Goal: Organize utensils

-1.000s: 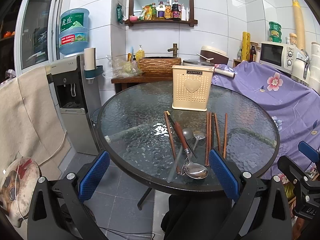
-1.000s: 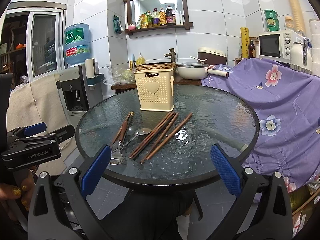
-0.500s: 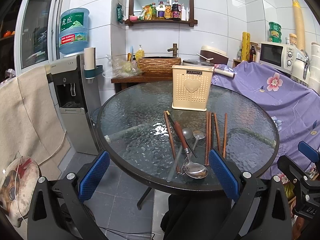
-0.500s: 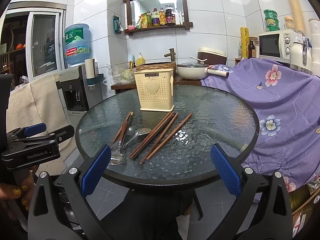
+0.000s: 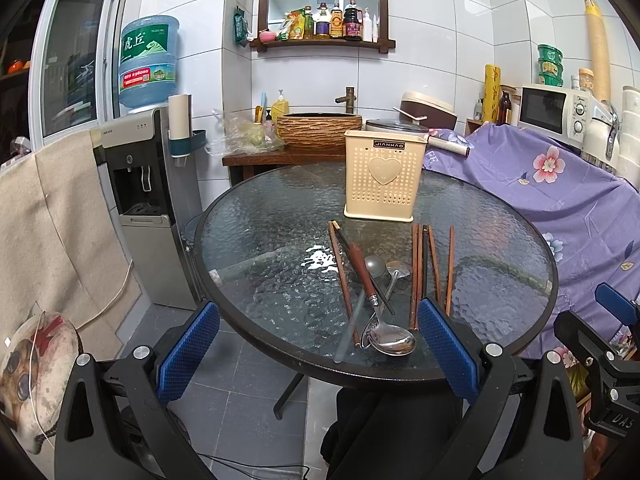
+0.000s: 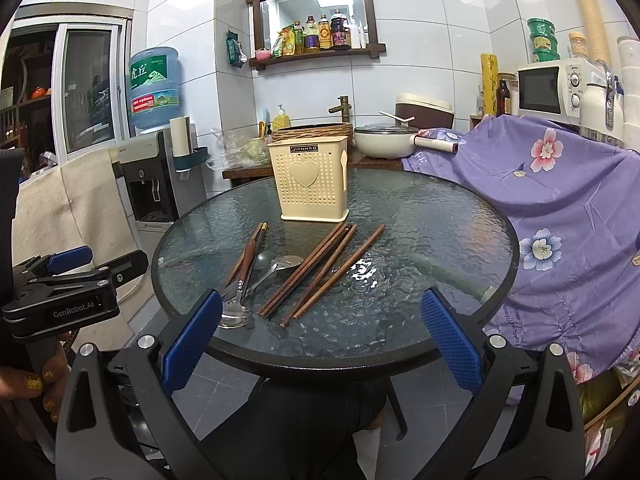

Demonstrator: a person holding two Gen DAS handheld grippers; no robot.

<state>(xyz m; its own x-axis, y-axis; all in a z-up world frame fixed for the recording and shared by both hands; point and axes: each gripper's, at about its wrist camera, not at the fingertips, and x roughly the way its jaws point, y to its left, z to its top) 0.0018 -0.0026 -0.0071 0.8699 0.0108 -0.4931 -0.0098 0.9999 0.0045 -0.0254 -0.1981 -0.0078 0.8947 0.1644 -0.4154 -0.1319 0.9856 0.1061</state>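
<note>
Before table point(image 5: 256, 240), both claws agape.

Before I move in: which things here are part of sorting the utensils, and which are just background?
Job:
- chopsticks
- spoons
- cream holder, standing behind them
- glass table

Background:
- water dispenser
- microwave
- purple floral cloth
- pot
- shelf bottles
</note>
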